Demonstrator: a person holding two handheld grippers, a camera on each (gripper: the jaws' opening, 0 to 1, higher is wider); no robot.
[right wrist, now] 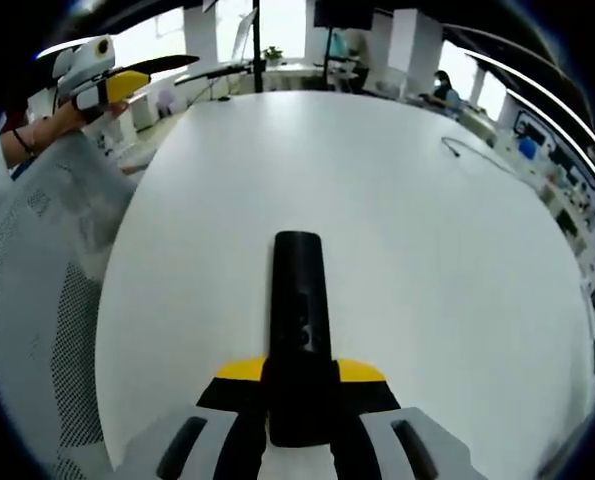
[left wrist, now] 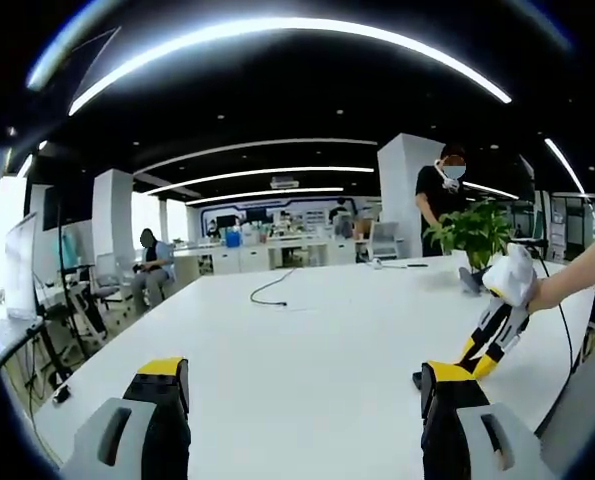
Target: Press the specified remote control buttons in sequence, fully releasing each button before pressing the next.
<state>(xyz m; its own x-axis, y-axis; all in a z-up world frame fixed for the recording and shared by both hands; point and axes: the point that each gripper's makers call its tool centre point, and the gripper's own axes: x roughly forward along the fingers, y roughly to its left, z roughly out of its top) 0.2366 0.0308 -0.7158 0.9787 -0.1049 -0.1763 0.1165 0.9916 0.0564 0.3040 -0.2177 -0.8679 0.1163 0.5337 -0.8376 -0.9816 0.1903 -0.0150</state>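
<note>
between the jaws of the right claw (right wrist: 299, 400), in the right gripper view, a black remote control (right wrist: 299, 320) is pinched at its near end. its long axis runs straight away from the claw, over the white counter (right wrist: 427, 230), with the rounded far end pointing toward the far edge. the remote is a slim, smooth bar with a matte dark face; a few small buttons show faintly near its middle, too dim to tell apart. the jaws are black with yellow tips and press against both sides of the remote.

in the left gripper view the left claw (left wrist: 302, 390) has its jaws spread wide with nothing between them, black with yellow caps, above the bare white counter. to the right in that view the right claw comes in, held by a hand (left wrist: 552, 290), tilted down toward the counter surface.

the counter is broad, glossy and plain white. a thin dark cable (left wrist: 272, 292) lies on it well away from both claws. a potted green plant (left wrist: 474, 235) stands at the far right, and a person in a dark shirt (left wrist: 442, 200) stands behind it. another person (left wrist: 155, 265) sits at the far left among desks. a grey mesh chair back (right wrist: 47, 300) fills the left side of the right gripper view, beside the counter.
</note>
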